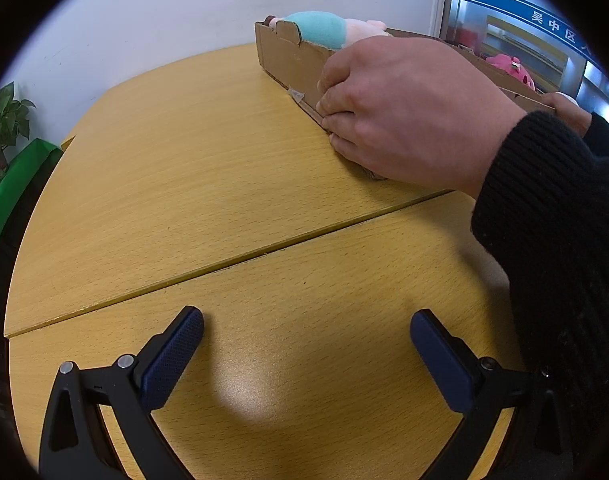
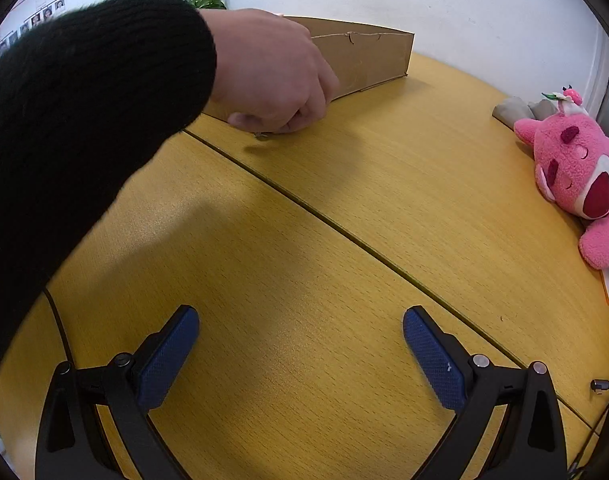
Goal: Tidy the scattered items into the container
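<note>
A shallow cardboard box [image 1: 288, 56] stands at the far side of the wooden table; it also shows in the right wrist view [image 2: 368, 56]. A teal and pink plush [image 1: 324, 28] lies inside it. A bare hand in a black sleeve [image 1: 404, 108] grips the box's near wall; it shows in the right wrist view too [image 2: 272, 76]. A pink strawberry bear plush [image 2: 580, 176] lies on the table at the right edge; in the left wrist view it [image 1: 512, 70] shows beyond the box. My left gripper [image 1: 306, 344] is open and empty over bare table. My right gripper [image 2: 300, 340] is open and empty too.
A seam [image 2: 344, 232] runs across the table between two tops. A grey object [image 2: 516, 110] lies behind the pink bear. A potted plant [image 1: 4, 120] and a green chair back [image 1: 12, 192] stand off the table's left. A cable plug [image 2: 600, 385] lies at the right edge.
</note>
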`<state>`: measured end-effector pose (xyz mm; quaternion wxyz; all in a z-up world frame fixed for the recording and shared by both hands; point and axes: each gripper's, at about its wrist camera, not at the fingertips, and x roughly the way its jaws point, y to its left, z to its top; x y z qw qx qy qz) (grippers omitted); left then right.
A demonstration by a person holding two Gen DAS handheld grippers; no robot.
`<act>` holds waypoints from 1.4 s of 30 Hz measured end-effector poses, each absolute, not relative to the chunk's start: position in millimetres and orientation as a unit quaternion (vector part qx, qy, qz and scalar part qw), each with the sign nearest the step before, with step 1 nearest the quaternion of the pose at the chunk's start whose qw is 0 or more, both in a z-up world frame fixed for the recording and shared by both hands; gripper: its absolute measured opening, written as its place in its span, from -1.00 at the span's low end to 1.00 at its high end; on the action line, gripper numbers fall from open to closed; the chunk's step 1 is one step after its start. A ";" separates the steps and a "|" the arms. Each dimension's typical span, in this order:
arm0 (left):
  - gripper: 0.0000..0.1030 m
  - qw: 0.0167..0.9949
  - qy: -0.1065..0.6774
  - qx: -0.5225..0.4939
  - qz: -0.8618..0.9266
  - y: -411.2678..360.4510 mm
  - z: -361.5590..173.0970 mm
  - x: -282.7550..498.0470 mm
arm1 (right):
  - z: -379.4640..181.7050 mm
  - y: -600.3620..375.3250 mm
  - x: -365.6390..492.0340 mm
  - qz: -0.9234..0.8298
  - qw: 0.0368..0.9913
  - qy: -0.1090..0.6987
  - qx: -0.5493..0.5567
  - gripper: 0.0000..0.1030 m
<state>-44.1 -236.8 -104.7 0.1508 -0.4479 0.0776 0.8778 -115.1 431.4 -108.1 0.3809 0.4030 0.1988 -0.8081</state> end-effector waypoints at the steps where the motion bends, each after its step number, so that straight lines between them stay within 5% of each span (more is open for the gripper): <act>1: 1.00 0.151 0.078 -0.448 0.878 -236.8 -104.8 -44.1 | -107.8 431.6 -115.4 -0.808 0.381 0.199 0.403 1.00; 42: 1.00 0.150 0.078 -0.448 0.878 -236.7 -104.7 -45.2 | -108.9 434.3 -118.6 -0.807 0.382 0.200 0.403 1.00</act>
